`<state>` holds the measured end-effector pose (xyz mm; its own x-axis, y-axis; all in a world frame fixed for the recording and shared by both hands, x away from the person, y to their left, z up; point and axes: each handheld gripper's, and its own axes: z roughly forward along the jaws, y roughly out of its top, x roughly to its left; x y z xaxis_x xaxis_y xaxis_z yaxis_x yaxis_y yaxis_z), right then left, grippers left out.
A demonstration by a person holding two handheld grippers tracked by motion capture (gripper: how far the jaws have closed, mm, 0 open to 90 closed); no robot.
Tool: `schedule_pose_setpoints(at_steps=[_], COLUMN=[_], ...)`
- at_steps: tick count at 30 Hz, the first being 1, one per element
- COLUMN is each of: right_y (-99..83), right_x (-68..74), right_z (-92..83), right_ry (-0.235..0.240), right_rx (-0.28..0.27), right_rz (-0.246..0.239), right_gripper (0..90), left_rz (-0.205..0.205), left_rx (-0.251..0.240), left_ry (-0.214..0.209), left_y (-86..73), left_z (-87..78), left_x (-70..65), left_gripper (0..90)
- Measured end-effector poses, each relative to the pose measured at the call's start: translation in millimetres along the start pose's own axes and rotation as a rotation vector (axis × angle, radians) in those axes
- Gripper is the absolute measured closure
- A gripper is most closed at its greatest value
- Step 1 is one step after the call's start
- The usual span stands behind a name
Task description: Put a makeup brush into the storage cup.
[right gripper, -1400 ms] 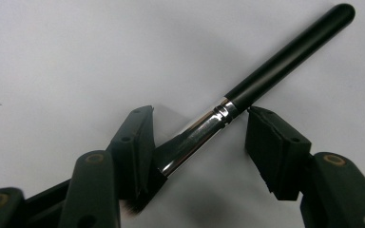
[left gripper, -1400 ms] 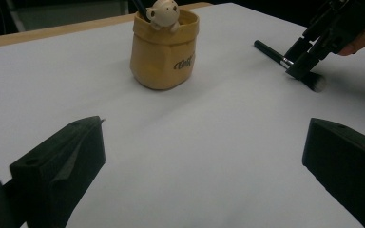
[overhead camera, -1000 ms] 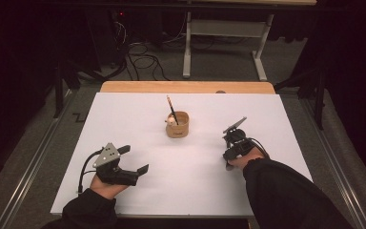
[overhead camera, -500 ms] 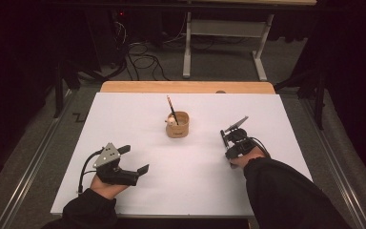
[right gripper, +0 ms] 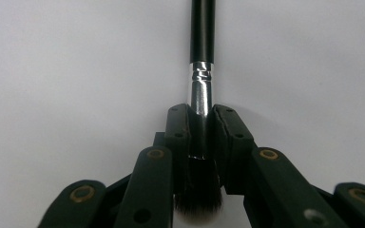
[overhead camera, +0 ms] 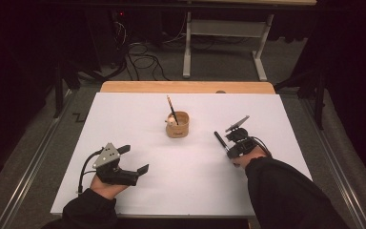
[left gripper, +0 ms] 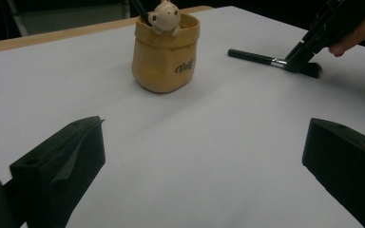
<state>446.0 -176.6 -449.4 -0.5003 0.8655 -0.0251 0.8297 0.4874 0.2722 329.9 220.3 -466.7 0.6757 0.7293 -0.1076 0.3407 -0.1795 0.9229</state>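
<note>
While lying flat on the white worktop (overhead camera: 124, 114), just right of the yellow cup (overhead camera: 177, 125), brush (right gripper: 202, 57) pinched at the metal collar by right tool (right gripper: 201, 124), jaws just been closing. Left tool (overhead camera: 132, 159) spread wide, holding nothing.

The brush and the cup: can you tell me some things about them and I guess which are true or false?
1. The right gripper is clamped on the brush. True.
2. The brush stands inside the cup. False: it lies on the white table.
3. The left gripper holds the cup. False: its jaws are open, with nothing between them.
4. A little bear figure sits on the cup's rim. True.
</note>
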Motion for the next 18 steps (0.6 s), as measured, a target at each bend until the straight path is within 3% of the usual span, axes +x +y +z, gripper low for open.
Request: schedule_pose_setpoints(at_steps=[9, 13, 18], right_y=[-1.8, -4.9, -9.0], right_x=[3.9, 9.5, 12.2], right_z=[-7.2, -14.1, -23.7], right_ry=[0.030, 0.042, 0.058], right_rx=[0.003, -0.008, -0.032], right_rz=[-0.027, -0.061, -0.068], right_gripper=[78.6, 78.7, 78.7], left_rz=[0.004, 0.010, 0.015], left_rx=[-0.007, -0.011, -0.017], left_ry=[0.001, 0.003, 0.007], left_y=[0.3, 0.3, 0.4], left_z=[-0.3, -1.0, -1.3], left_x=[-0.2, -0.9, -1.4], left_gripper=[1.2, 1.3, 1.4])
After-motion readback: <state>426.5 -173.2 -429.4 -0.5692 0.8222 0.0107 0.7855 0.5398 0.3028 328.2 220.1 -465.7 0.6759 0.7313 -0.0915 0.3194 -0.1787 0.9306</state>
